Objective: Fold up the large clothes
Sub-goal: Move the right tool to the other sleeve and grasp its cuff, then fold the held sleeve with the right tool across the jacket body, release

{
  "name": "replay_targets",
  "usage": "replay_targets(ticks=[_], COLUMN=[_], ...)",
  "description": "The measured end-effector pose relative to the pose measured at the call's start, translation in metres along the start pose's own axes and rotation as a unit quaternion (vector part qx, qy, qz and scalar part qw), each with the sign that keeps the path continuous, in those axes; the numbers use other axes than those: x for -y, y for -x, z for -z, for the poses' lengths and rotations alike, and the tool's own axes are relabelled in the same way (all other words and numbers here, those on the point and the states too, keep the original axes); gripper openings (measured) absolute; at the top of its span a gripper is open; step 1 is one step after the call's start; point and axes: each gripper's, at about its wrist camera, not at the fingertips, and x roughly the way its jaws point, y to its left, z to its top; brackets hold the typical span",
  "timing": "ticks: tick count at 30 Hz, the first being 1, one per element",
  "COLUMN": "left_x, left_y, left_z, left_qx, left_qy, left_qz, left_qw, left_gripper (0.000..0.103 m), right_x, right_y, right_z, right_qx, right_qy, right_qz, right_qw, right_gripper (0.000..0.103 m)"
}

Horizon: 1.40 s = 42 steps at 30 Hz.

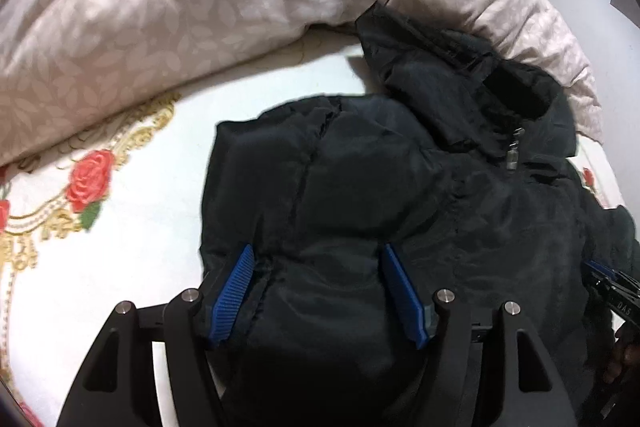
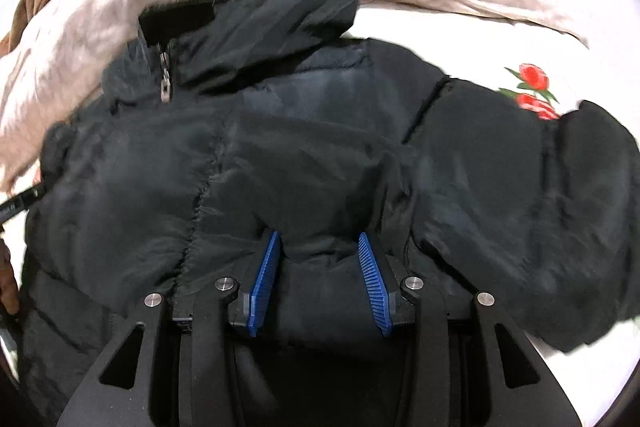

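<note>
My left tongs (image 1: 316,291) sat spread wide, a bulge of the black jacket (image 1: 360,195) puffing up between the blue pads (image 1: 234,293); whether the pads bit into the fabric I could not tell. My right tongs (image 2: 320,283) were likewise spread, with a fold of the jacket (image 2: 280,155) rising between their pads (image 2: 374,283), contact unclear. The jacket lay rumpled on the white bedsheet (image 1: 152,227), quilted seams running across it. Further out, the zipper pull (image 2: 165,87) hung at the collar, and the hood (image 2: 288,11) lay bunched beyond it. In the right view one sleeve (image 2: 560,187) stretched off to the right over the sheet. Red roses (image 1: 90,179) were printed on the sheet near the jacket. Past the hood, a pale crumpled duvet (image 1: 200,7) was heaped along the far side, touching the jacket's hood end.
</note>
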Motion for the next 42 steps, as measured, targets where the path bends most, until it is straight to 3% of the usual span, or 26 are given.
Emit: replay_targets(ticks=[10,19,21,28,33,42], left_x=[0.027,0.079,0.092,0.142,0.175,0.216], left_y=[0.108,0.162,0.167,0.164,0.149,0.080], left_z=[0.041,0.085,0.089,0.091,0.079,0.050], left_qx=[0.049,0.036,0.032,0.019,0.019,0.005], left_qy=[-0.036,-0.069,-0.076,-0.104,-0.123,-0.153], left_qz=[0.029,0.051,0.056,0.080,0.091,0.079], left_qw=[0.9978,0.9957,0.9950,0.9911,0.9880,0.9851], left_gripper=[0.068,0.069,0.069,0.069,0.069,0.069], right_x=[0.025,0.048,0.057,0.099,0.149,0.257], right_y=[0.104,0.164,0.174,0.192,0.186,0.139], right_z=[0.061,0.104,0.109,0.117,0.119,0.119], right_qx=[0.047,0.057,0.058,0.080,0.080,0.070], right_qy=[-0.044,-0.075,-0.085,-0.134,-0.190,-0.308], right_qz=[0.006,0.016,0.020,0.012,0.016,0.036], right_qw=[0.998,0.995,0.994,0.988,0.978,0.948], right_gripper=[0.042,0.043,0.049,0.060,0.060,0.061])
